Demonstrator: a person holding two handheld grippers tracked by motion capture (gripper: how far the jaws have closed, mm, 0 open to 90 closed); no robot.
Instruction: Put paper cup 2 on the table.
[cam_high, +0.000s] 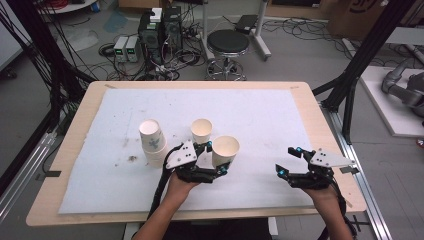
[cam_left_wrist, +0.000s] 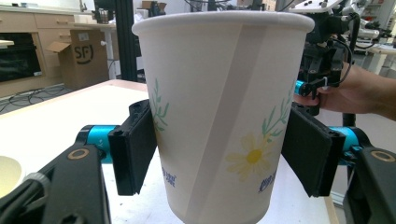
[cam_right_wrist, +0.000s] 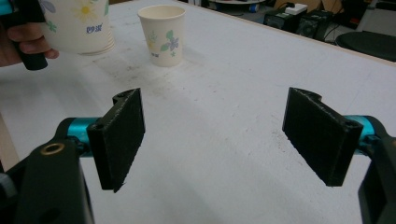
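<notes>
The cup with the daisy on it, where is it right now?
In the high view the daisy cup sits between the left gripper's jaws near the table's middle, just right of a single cup.

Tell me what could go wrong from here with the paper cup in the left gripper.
1. The left gripper holds the paper cup by its thin side wall, so squeezing harder might dent it, and a loose grip could let it slip.
2. The single cup and the cup stack stand close to the held cup, so a sideways swing may knock one over.
3. The right gripper hangs open and apart, so it cannot steady a tipping cup.
</notes>
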